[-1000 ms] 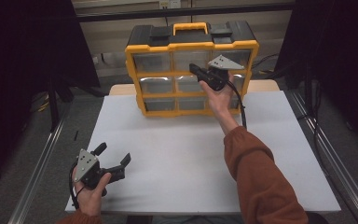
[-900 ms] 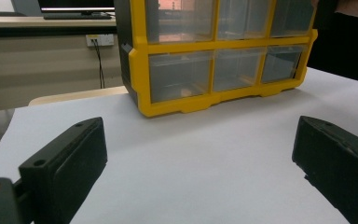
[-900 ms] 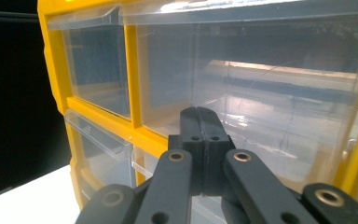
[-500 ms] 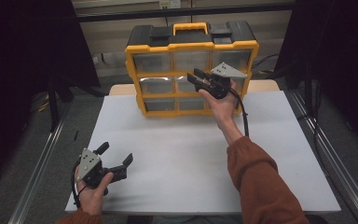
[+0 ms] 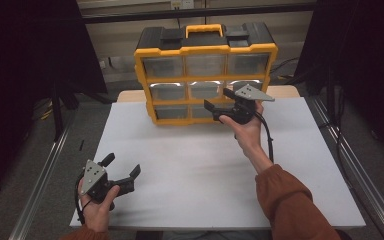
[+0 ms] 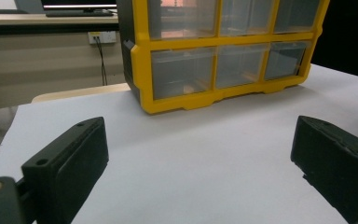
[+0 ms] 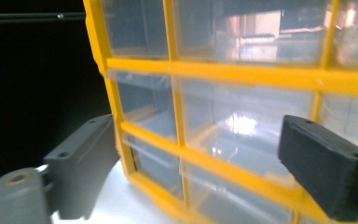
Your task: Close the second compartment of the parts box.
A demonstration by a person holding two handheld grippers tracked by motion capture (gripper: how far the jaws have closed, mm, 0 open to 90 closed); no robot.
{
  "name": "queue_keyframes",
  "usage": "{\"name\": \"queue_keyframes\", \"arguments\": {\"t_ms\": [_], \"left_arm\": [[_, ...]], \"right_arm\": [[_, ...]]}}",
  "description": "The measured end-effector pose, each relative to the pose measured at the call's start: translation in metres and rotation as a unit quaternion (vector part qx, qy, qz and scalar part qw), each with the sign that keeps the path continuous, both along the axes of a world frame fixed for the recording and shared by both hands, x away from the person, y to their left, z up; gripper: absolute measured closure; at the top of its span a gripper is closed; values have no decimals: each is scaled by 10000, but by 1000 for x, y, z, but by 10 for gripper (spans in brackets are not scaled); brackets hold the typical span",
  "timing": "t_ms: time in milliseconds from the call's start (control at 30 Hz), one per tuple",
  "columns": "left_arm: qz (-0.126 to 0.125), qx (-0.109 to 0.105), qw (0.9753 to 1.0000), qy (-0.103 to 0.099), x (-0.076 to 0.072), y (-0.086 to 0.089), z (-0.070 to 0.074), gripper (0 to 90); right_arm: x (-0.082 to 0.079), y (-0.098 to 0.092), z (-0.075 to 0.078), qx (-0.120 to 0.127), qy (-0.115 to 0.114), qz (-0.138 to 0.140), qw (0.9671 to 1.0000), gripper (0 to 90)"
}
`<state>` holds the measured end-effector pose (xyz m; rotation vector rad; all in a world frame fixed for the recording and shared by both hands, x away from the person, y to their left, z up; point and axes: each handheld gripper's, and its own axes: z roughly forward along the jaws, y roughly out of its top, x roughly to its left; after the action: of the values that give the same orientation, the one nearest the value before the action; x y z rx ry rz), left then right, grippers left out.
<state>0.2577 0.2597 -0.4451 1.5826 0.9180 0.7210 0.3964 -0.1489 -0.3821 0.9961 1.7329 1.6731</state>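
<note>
Right gripper [image 5: 219, 100]: held up in right hand [image 5: 245, 131] close before organizer [image 5: 205, 70], jaws spread wide, nothing between them, pointing at the lower right drawers. From right gripper view: jaws [image 7: 205, 163] flank clear drawer fronts and yellow dividers at a tilt; drawers look empty there, glare on plastic.

Left gripper [image 5: 124, 169]: low at near left corner of table [image 5: 300, 165], in left hand [image 5: 97, 207], jaws parted wide, empty, aimed across the sheet toward organizer. From left gripper view: jaws [image 6: 200, 163] frame bare white surface; organizer's bottom row of drawers [image 6: 233, 65] seen face-on, well ahead; desk [image 6: 46, 21] and wall outlet [image 6: 97, 37] behind, unseen from above.

Organizer: upright at far edge of table, centred, yellow frame, black top with yellow handle [image 5: 203, 30], three-by-three clear drawers, all closed.

Open room: broad bare surface between the grippers and along right side. Rails [image 5: 40, 185] along both table sides; dark curtains beyond.
</note>
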Motion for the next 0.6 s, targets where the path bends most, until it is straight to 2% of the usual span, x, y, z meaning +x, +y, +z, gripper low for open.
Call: {"name": "queue_keyframes", "arguments": {"t_ms": [67,100,200,233,333,400,533,567,600], "left_arm": [[39,48,10000,2,0,1,0,41],[39,-9,10000,16,0,1,0,41],[66,-8,10000,14,-1,1,0,41],[64,37,10000,17,-1,2,0,41],[57,-14,10000,10,0,1,-1,40],[89,20,10000,23,0,1,-1,41],[96,60,9999,85,0,0,-1,39],[103,128,9998,58,0,1,-1,38],[106,98,9999,68,0,1,-1,38]], "right_arm": [[-6,-5,-1,-34,54,-8,10000,73],[-9,-7,-1,-29,47,-69,10000,59],[-18,-16,-3,-110,18,-222,9997,11],[-20,-18,-4,-155,9,-228,9996,12],[-27,-25,-7,-216,41,-360,9991,22],[-33,-31,-10,-152,33,-314,9994,21],[-43,-37,-12,-151,-6,-331,9993,25],[-46,-39,-12,-184,-11,-329,9993,25],[-49,-40,-12,-203,-36,-320,9993,26]]}}
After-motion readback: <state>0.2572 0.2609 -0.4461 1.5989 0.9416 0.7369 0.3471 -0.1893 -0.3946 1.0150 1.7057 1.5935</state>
